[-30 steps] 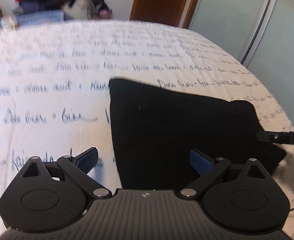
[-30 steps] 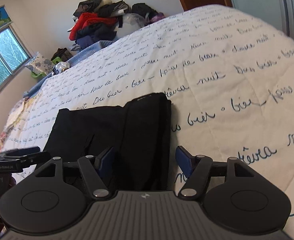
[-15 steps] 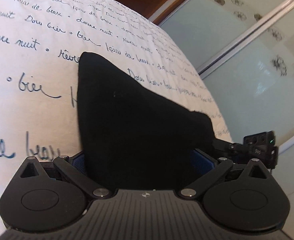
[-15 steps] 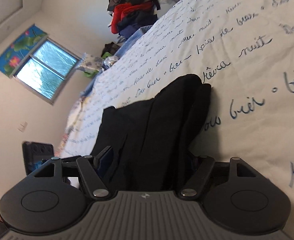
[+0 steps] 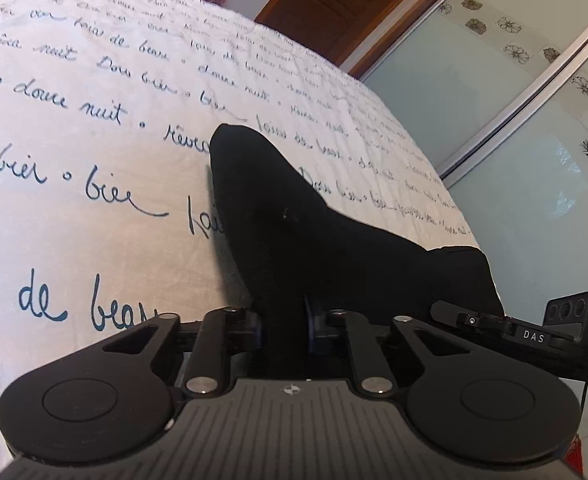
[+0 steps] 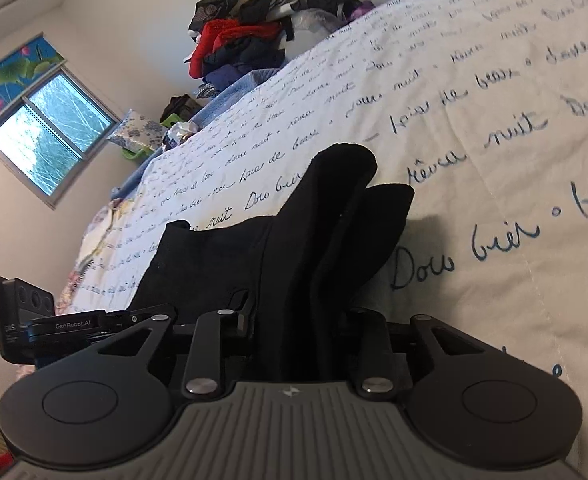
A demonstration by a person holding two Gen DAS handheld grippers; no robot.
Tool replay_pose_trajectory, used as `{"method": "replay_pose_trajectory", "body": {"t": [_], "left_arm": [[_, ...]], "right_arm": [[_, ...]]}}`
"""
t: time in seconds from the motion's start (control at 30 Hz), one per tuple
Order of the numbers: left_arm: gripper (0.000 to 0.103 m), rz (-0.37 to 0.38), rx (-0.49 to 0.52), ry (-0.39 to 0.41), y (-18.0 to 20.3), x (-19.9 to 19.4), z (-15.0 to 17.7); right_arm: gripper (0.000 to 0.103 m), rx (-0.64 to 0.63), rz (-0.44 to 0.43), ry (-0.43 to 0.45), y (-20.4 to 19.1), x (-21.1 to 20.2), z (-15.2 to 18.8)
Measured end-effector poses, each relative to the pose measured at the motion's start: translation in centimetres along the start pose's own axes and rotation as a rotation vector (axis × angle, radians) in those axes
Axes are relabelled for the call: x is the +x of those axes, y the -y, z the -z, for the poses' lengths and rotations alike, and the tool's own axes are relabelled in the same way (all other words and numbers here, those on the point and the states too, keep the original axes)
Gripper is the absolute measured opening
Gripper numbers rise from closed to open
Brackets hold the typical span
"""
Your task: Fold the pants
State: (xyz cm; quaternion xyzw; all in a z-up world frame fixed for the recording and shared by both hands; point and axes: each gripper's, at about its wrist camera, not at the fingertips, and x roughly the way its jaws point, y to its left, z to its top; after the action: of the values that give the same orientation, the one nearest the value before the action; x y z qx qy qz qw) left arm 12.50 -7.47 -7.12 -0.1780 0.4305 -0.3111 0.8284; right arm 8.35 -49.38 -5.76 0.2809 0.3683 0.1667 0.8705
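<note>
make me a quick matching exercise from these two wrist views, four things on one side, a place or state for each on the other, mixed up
Things:
1. black pants
2. left gripper
3. pile of clothes
4. window

Places or states:
A. on the wall left of the bed
B. heaped at the far end of the bed
C. shut on a fold of black cloth
D. lying on the quilt with blue script

Pairs: 1-D, 2-C, 3-B, 4-A

Right gripper (image 6: 300, 332) clamped on black pants (image 6: 294, 248)
</note>
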Motion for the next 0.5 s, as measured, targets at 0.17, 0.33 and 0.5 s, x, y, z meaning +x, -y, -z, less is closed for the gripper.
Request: {"method": "replay_pose_trajectory", "body": {"t": [0.17,0.33,0.5], "left_arm": [[0.019,-0.019,0.085,0.092,1.2,-2.7,-0.5],[0.019,-0.106,0.168,0.2,1.1,-5.3,-2.4],[0.019,-0.195,0.187,0.247,-0.7,-6.9,-5.8]], "right_arm": [[0.028,-0.107,0.023,0.029,-3.6,-0.5,-0.8],[0.028,-0.214,-0.013,0.041,-7.9,1.5,-2.5],[0.028,-0.284,-0.016,0.063,-10.9,5.7,-4.6]]}}
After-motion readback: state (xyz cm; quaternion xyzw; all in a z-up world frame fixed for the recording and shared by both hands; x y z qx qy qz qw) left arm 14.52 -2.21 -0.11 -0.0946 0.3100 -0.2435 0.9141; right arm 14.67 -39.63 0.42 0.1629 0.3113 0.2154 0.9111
